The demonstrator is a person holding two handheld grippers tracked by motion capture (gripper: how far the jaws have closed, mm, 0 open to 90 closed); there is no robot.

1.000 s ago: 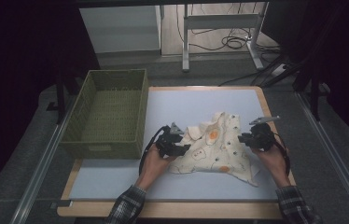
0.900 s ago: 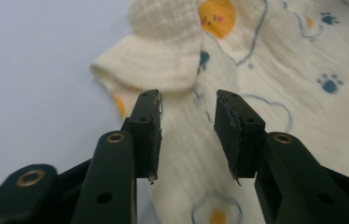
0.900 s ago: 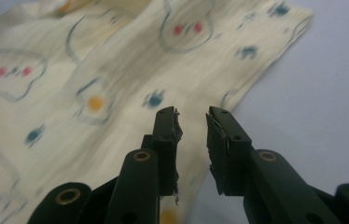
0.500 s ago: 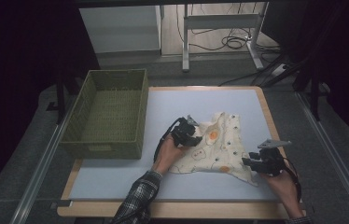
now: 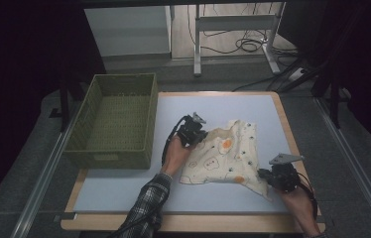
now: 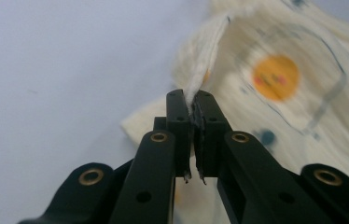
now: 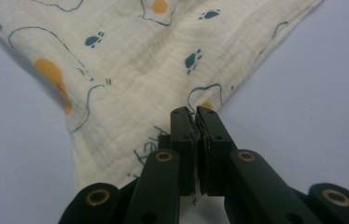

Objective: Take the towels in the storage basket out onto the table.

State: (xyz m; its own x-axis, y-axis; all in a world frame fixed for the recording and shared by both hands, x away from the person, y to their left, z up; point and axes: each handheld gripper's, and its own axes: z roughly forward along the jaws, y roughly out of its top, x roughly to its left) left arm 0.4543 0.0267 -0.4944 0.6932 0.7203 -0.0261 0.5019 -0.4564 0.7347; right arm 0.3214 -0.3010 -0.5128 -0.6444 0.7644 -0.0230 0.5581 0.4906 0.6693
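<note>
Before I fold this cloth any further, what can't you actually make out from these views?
- Left gripper view: the cloth print is blurred; the fold's underside is hidden.
- Right gripper view: the right gripper jaws cover the pinched corner itself.
- High view: the green basket floor's near part hides behind its front wall; print details are too small, and the left gripper covers its pinch.

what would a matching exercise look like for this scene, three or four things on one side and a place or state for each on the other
Things:
1. cream printed cloth
2. green woven basket
3. left gripper
4. right gripper

States or places:
A. standing at the table's left side
B. shut on a raised cloth edge
C. shut on the cloth's near right corner
D. lying across the pale blue mat

Pairs: 1-D, 2-A, 3-B, 4-C
</note>
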